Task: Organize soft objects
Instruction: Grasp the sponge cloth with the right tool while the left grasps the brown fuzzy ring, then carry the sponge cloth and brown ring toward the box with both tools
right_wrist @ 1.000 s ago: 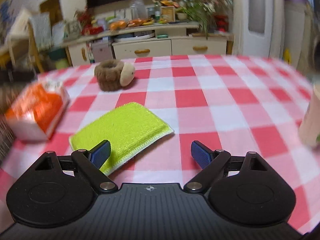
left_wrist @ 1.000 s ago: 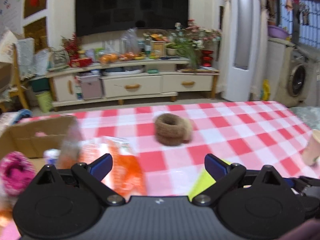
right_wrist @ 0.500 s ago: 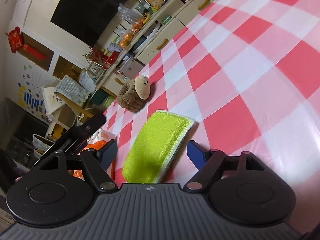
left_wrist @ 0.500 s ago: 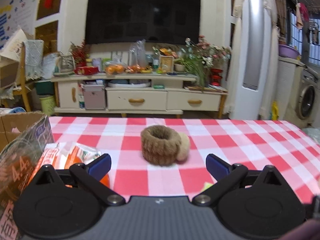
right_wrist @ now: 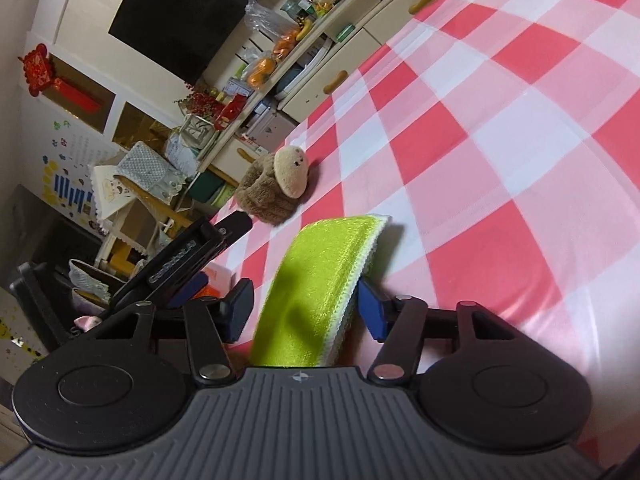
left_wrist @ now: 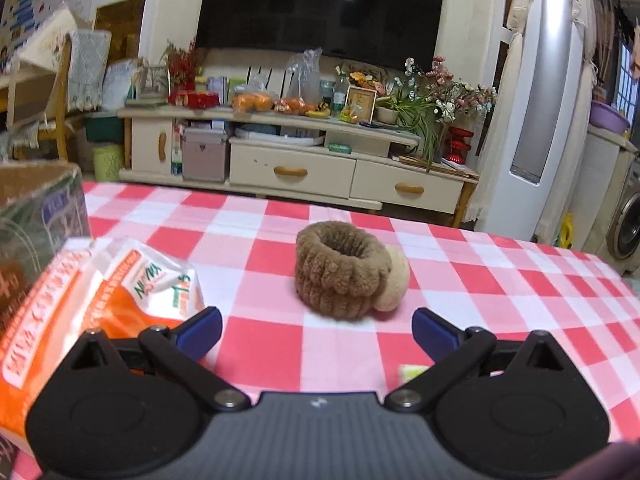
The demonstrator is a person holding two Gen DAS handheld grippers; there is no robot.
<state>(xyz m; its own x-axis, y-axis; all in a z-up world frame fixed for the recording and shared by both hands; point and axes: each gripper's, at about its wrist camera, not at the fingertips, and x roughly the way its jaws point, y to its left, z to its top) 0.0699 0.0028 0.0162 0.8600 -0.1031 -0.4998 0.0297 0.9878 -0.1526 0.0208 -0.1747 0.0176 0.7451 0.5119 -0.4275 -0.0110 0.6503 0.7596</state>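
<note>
The right gripper (right_wrist: 306, 314) is rolled well over to one side, so the red-and-white checked table (right_wrist: 500, 160) slants across its view, and its jaws are closing around the green sponge (right_wrist: 320, 280). The sponge is a flat oblong pad with a pale edge; its long axis runs along the line of the fingers, the near end hidden under the gripper body and the far end pointing away toward the plush toy (right_wrist: 276, 188). The right-hand pad touches the sponge's pale edge, while a thin gap shows at the left-hand pad, so the sponge sits between the jaws without being clamped. Its far end looks raised a little off the cloth, with a shadow beneath it. The toy is a brown knitted ring with a cream head, and it stands on the table well beyond the sponge, head turned toward the right gripper. The left gripper (left_wrist: 316, 330) hangs low over the table with its jaws wide apart and nothing between them; the toy (left_wrist: 344, 268) lies ahead of it. An orange packet (left_wrist: 96, 304) lies just beside its left finger, with a cardboard box (left_wrist: 36, 216) behind.
</note>
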